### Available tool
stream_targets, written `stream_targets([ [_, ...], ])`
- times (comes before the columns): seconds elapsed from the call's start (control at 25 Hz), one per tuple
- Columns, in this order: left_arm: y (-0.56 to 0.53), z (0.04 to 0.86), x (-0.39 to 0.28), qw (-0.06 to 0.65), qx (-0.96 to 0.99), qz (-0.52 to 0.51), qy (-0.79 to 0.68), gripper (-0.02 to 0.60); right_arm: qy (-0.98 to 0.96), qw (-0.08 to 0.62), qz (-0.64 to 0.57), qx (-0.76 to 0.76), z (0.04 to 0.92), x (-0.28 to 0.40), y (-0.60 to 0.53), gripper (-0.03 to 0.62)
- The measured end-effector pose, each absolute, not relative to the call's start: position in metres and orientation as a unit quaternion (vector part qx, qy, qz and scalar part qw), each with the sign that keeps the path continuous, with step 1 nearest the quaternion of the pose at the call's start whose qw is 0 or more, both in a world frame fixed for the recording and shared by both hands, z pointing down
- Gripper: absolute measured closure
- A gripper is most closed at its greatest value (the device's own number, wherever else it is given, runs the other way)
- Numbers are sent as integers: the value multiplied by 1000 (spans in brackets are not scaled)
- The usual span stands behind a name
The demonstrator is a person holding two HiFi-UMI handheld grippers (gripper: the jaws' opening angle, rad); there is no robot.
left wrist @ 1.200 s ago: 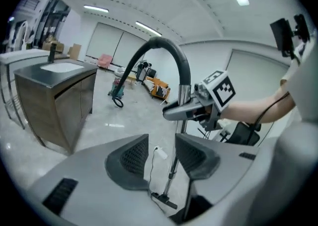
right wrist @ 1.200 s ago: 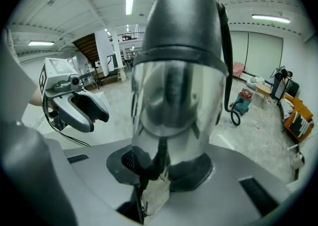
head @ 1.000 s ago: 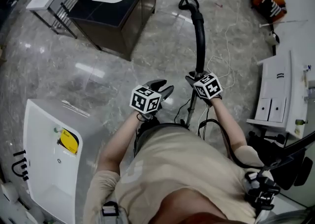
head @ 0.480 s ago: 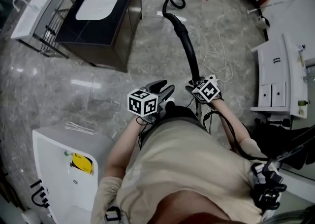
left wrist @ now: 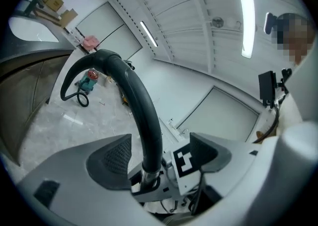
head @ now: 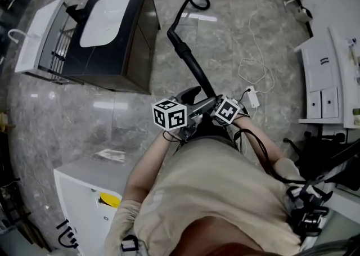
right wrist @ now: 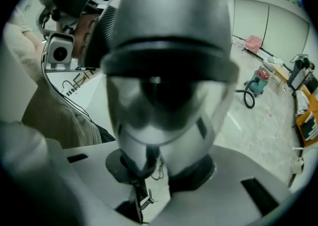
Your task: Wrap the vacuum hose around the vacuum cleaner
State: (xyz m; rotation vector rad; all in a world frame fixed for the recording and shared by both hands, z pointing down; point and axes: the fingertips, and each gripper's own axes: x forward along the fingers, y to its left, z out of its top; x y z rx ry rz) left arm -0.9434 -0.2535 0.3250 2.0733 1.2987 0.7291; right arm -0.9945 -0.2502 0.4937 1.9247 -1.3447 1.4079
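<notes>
Marble floor point(head: 84, 108); hose point(left wrist: 141, 106) within left gripper point(left wrist: 160, 155)

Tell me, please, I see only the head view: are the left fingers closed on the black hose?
Observer: No. In the left gripper view the left gripper stands wide open; its fingers have just been opening, and the black hose passes between them, touching neither.
Operator: And the right one?
Observer: The right gripper is shut on the hose's silver end piece.
Operator: Does the hose lie flat?
Observer: No, it arches up from the end piece, then drops toward the teal vacuum cleaner.
</notes>
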Motion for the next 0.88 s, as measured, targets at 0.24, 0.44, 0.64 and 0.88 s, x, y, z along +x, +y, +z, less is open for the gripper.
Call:
stream_targets([
  [0.24, -209, 315, -866, 349, 757, 266, 483, 225, -516, 206, 496, 667, 497, -962, -227, 490],
  [0.44, -163, 325, -814, 340, 762, 276, 478, 232, -537, 223, 501, 641, 497, -938, -200, 488],
  [0.64, -141, 315, -783, 366, 729, 288, 502, 459, -553, 240, 498, 623, 481, -901, -171, 488],
  [0.88, -131, 296, -744, 379, 717, 270, 520, 466, -550, 267, 501, 613, 467, -856, -153, 488],
])
